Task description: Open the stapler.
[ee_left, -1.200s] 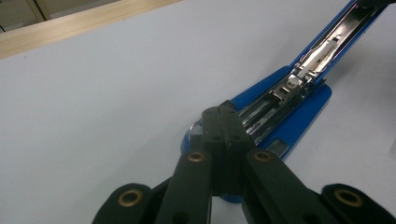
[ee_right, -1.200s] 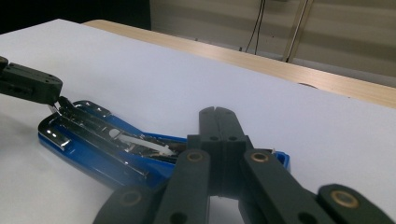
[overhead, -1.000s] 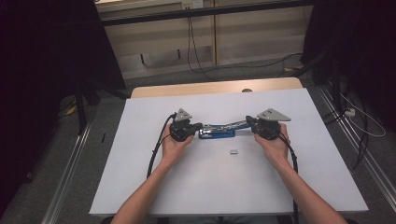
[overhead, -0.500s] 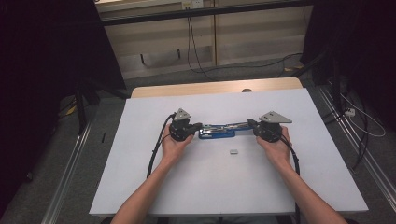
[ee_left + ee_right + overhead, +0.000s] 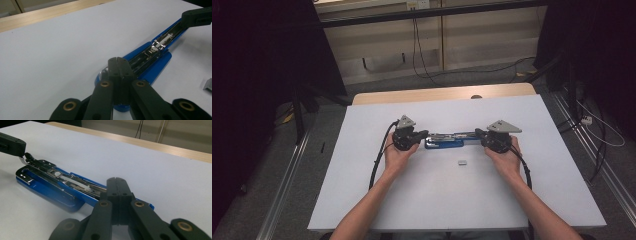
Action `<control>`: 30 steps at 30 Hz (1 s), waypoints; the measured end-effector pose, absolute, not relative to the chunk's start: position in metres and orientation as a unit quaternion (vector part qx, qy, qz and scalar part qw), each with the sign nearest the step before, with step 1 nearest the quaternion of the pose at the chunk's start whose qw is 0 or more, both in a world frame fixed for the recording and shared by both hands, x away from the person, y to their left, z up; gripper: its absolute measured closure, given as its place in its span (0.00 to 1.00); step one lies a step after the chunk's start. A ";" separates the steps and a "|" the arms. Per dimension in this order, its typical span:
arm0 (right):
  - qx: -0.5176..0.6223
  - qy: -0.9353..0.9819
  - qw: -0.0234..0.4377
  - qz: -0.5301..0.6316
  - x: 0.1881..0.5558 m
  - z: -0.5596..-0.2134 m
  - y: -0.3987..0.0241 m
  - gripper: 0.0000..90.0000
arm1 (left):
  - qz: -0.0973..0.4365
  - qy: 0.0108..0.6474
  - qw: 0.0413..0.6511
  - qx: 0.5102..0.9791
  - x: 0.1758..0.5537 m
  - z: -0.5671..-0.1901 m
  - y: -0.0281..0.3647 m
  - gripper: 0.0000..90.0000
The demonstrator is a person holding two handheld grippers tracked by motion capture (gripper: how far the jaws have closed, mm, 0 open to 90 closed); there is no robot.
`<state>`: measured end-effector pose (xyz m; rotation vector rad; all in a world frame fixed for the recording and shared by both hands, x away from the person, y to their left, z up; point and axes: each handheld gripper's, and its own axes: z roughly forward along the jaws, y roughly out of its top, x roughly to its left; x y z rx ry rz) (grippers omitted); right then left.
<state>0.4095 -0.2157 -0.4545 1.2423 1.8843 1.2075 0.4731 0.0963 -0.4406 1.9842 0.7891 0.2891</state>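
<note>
The left hand-held gripper [image 5: 421, 136] has its jaws fully closed, pad against pad, with nothing clamped between them; in the left gripper view the closed tips [image 5: 119, 65] rest over the rounded end of the blue stapler [image 5: 150, 63]. The right hand-held gripper [image 5: 481, 135] is likewise fully closed on nothing, its tips [image 5: 117, 185] sitting at the opposite end of the stapler [image 5: 53, 187]. The stapler [image 5: 444, 141] lies flat on the white desk [image 5: 362, 190], swung open, with the metal staple channel exposed along its length and the blue base beside it. It sits between the two grippers, near the middle of the desk. A small grey block of staples [image 5: 462, 162] lies on the desk just in front of the stapler, apart from it. Each gripper is gripped by one hand [image 5: 398, 156], with black cables trailing back along the forearms.
</note>
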 end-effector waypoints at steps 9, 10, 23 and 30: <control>0.470 0.702 0.275 0.459 0.409 -0.453 -0.219 0.94 | 0.124 0.326 0.479 0.805 0.470 -0.439 0.098 0.93; 0.470 0.702 0.274 0.459 0.408 -0.453 -0.219 0.92 | 0.129 0.325 0.479 0.805 0.469 -0.439 0.098 0.91; 0.475 0.693 0.267 0.472 0.409 -0.451 -0.218 0.45 | 0.155 0.329 0.482 0.797 0.463 -0.435 0.101 0.53; 0.477 0.674 0.284 0.487 0.411 -0.449 -0.217 0.14 | 0.174 0.334 0.471 0.798 0.462 -0.434 0.103 0.32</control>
